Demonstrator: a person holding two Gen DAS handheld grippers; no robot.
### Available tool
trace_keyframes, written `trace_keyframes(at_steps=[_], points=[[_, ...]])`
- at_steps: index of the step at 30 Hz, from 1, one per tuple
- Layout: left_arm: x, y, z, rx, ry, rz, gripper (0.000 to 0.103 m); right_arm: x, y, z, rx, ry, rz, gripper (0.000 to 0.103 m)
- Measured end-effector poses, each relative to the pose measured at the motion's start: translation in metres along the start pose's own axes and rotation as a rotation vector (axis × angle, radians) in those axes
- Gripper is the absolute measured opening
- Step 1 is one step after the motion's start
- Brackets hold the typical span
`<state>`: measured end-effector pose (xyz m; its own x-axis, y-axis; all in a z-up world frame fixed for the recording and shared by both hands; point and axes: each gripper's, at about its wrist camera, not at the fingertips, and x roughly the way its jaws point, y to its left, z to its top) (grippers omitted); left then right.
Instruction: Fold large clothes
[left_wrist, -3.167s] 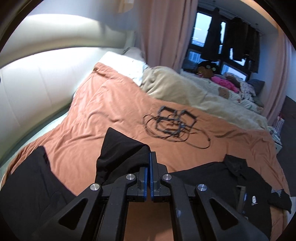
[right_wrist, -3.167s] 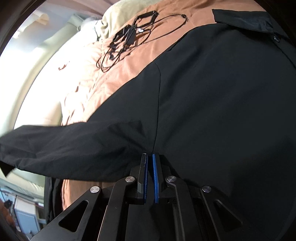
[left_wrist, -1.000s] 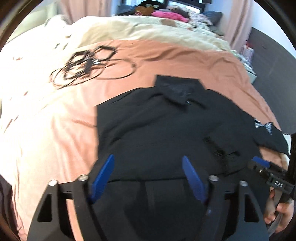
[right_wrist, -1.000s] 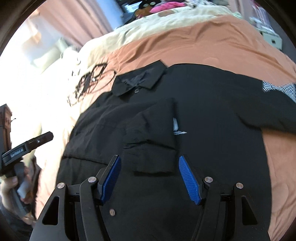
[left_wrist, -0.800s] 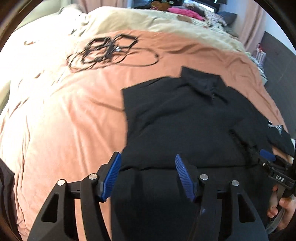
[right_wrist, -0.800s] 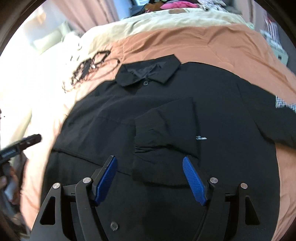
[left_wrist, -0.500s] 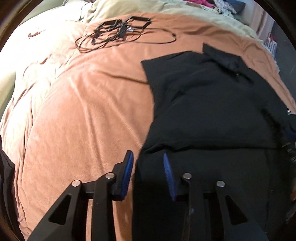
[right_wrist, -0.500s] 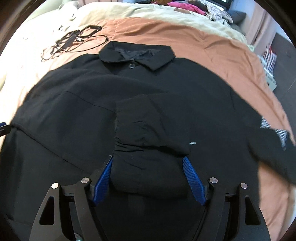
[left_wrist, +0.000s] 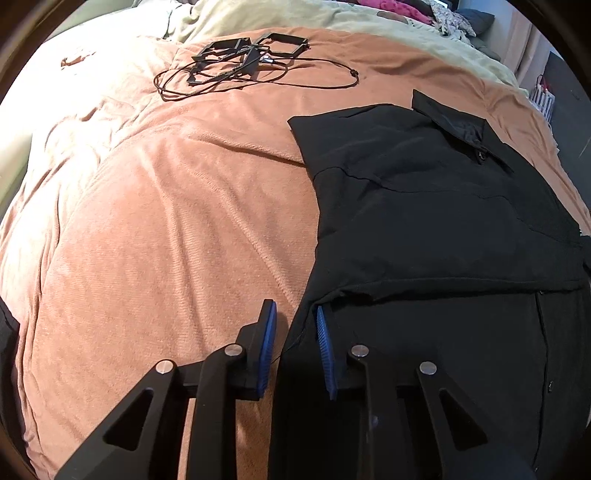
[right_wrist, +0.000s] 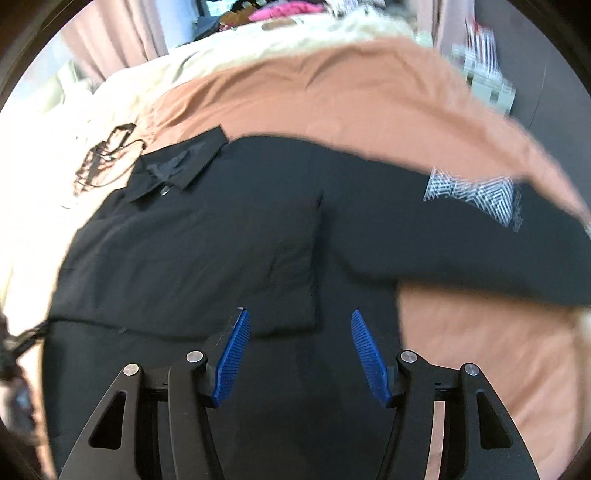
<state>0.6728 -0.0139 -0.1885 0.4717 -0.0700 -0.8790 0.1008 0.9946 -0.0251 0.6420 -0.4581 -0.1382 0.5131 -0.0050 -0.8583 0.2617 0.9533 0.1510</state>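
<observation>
Bed (left_wrist: 166, 221), pink curtains (right_wrist: 110, 40)

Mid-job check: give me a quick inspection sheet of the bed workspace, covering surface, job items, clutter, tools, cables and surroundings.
Surface: bed with a rust-orange blanket, creased; a beige duvet beyond it.
Job's things: black shirt lying flat, collar toward the far side; one sleeve folded over the body, the other sleeve stretched out sideways.
Clutter: nothing seen on the shirt.
Tools: left tool closing, jaws astride the shirt's side edge, pads not yet pressing; right tool closing above the shirt, nothing between its jaws.
Cables: a tangle of black cords and frames on the blanket, apart from the shirt.
Surroundings: pink curtain; colourful clothes piled far back.
</observation>
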Motion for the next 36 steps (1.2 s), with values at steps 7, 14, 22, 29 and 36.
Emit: trace_keyframes(at_steps=[7,14,22,29,36], points=[[0.003,0.002,0.001,0.012,0.002,-0.006,0.024,0.042,0.003,-0.011,0.051,0.068,0.140,0.032],[-0.001,0.005,0.002,-0.006,0.010,0.002,0.024,0.061,0.008,0.009,0.075,0.057,0.204,0.015],[-0.026,0.000,0.000,-0.026,0.006,-0.018,0.024,0.022,-0.011,0.009,0.066,0.023,0.159,0.067],[-0.054,-0.022,0.008,-0.028,-0.016,-0.084,0.024,-0.035,-0.084,0.003,0.119,-0.069,0.057,0.067],[-0.076,-0.074,0.017,0.003,-0.095,-0.147,0.085,-0.090,-0.182,-0.011,0.235,-0.150,-0.012,0.067]])
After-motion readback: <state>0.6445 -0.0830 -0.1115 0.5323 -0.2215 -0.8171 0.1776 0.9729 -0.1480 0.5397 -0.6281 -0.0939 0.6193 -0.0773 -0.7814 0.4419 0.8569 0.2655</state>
